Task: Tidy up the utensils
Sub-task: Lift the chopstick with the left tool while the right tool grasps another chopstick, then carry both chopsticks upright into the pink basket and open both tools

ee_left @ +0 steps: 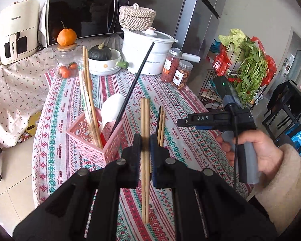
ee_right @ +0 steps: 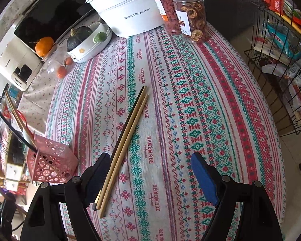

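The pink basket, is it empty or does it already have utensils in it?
Not empty. The pink basket holds wooden chopsticks, a white spoon and a black chopstick, all standing up out of it.

The counter (ee_right: 190, 104), under a patterned cloth, carries loose chopsticks (ee_right: 126, 140) just ahead of the right gripper (ee_right: 150, 172), a pink basket (ee_right: 50, 160) to its left, and jars (ee_right: 190, 14) far ahead.

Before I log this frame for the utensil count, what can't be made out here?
- Left wrist view: the lower ends of the utensils in the pink basket are hidden by its wall.
- Left wrist view: the left gripper covers the middle of the wooden chopsticks it clamps.
- Right wrist view: the basket's contents are cut off near the left edge.
- Right wrist view: the near ends of the chopsticks on the table partly hide behind the open right gripper.
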A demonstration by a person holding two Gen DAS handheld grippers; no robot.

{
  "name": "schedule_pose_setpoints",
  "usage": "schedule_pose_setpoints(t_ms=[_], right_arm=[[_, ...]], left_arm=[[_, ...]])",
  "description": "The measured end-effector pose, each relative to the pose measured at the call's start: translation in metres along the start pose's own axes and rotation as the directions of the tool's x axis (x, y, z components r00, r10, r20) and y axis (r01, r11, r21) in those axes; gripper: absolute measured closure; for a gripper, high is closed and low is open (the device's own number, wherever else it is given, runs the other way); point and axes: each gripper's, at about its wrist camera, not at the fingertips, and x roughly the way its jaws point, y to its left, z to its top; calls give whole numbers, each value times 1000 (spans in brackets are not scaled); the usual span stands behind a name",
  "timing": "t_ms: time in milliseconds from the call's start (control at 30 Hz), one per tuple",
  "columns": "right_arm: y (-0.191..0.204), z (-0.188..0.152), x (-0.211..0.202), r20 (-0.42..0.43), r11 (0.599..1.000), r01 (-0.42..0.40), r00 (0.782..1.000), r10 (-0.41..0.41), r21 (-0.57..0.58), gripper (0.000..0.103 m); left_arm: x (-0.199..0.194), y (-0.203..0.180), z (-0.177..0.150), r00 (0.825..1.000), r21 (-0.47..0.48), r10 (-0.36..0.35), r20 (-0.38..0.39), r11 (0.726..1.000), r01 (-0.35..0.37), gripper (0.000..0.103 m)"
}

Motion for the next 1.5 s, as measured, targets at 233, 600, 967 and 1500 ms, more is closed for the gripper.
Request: schedule_pose_setpoints(t_ms=[233,600,967,1500], right_arm=[[18,19,37,-18,1000,-24,1000,24,-16,66],[45,23,62,-38,986,143,988,-147,-91,83],[57,13,66,-34,957,222,972,-232,-189,87],[23,-18,-68,273,986,-94,953,130,-141,97]], left_arm=[[-17,26,5,999,-73,-18,38,997,21,93],[-23,38,7,998,-98,-34,48,994,38,93],[-23,37,4,999,-84,-21,45,996,25,93],[-58,37,11,983,-88,-5,185,996,22,93]])
